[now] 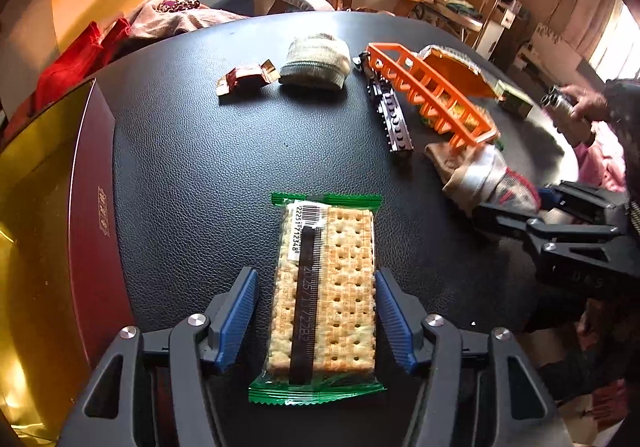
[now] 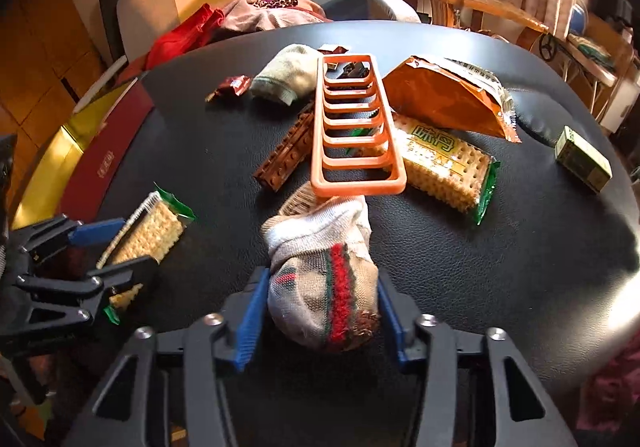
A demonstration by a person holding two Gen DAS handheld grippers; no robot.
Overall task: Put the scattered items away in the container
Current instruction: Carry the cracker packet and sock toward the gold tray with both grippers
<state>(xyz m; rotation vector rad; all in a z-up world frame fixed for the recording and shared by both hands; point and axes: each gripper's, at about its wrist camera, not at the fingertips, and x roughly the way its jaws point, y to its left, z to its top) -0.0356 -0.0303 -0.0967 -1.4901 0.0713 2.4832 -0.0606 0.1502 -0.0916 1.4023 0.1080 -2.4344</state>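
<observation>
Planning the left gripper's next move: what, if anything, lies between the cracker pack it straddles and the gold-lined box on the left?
Nothing visible does. The cracker pack sits between the left gripper fingers, and only bare black table separates it from the open box at the table's left edge.

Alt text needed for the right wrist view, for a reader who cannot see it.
The right gripper straddles a striped sock on a black table. Beyond it lie an orange rack, cracker packets, a grey sock and an orange bag; at left, the left gripper brackets another cracker packet.
</observation>
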